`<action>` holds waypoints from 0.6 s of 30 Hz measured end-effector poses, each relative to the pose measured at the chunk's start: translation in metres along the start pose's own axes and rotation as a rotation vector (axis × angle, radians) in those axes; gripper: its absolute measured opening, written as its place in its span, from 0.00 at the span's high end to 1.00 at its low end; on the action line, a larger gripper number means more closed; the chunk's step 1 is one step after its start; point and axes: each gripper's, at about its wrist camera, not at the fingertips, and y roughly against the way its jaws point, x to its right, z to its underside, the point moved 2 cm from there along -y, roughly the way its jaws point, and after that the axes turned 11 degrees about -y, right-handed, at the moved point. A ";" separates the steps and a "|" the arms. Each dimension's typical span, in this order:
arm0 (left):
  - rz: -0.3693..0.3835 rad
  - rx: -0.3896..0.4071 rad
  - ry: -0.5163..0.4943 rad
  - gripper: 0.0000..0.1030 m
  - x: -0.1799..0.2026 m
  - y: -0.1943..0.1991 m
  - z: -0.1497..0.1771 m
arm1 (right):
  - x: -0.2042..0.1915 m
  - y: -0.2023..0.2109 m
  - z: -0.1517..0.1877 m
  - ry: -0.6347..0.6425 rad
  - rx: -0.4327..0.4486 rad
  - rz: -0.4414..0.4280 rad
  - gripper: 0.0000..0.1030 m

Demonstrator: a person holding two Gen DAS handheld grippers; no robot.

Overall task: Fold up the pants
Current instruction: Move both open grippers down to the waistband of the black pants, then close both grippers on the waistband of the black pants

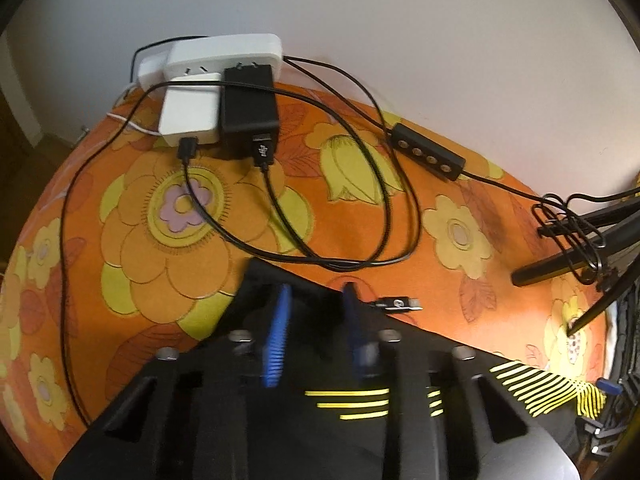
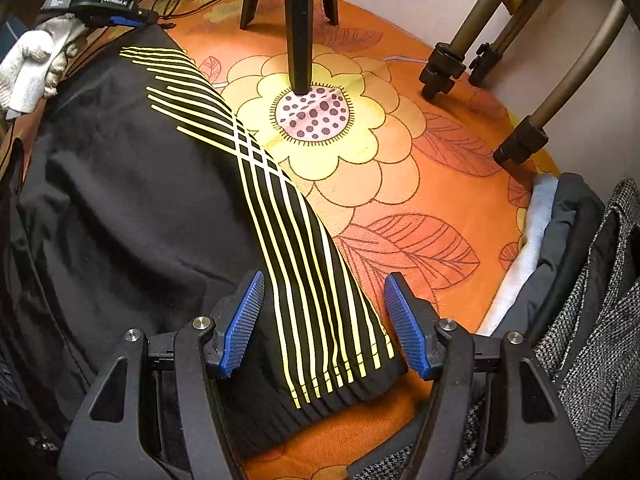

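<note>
Black pants [image 2: 132, 208] with yellow stripes lie on the orange flowered cloth [image 2: 400, 184]. In the right wrist view my right gripper [image 2: 324, 316] is open, its blue pads on either side of the striped waistband end, low over it. In the left wrist view my left gripper [image 1: 316, 324] hovers over the far end of the pants [image 1: 360, 408], its blue pads a hand's width apart with black fabric under and between them; it looks open. The left gripper also shows in the right wrist view [image 2: 132, 18], held by a white-gloved hand [image 2: 36, 64].
A white power strip [image 1: 224, 56] with white and black chargers, black cables [image 1: 360, 208] and an inline switch box [image 1: 430, 152] lie on the cloth by the wall. Tripod legs [image 2: 300, 28] stand on the cloth. Grey and dark garments [image 2: 592, 280] are piled at the right edge.
</note>
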 end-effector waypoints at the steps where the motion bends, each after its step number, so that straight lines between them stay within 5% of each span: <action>1: 0.008 0.008 0.011 0.91 -0.002 0.000 0.001 | 0.001 0.000 0.001 -0.004 0.000 -0.004 0.36; 4: 0.005 0.031 0.002 0.95 -0.002 0.001 0.003 | 0.004 -0.001 0.003 -0.014 -0.003 -0.032 0.42; 9: 0.007 0.052 -0.022 0.99 -0.001 0.009 0.007 | -0.001 0.003 0.008 -0.021 0.013 -0.047 0.91; 18: 0.004 0.111 -0.021 0.99 -0.012 0.035 0.019 | -0.020 0.044 0.023 -0.025 0.140 -0.061 0.96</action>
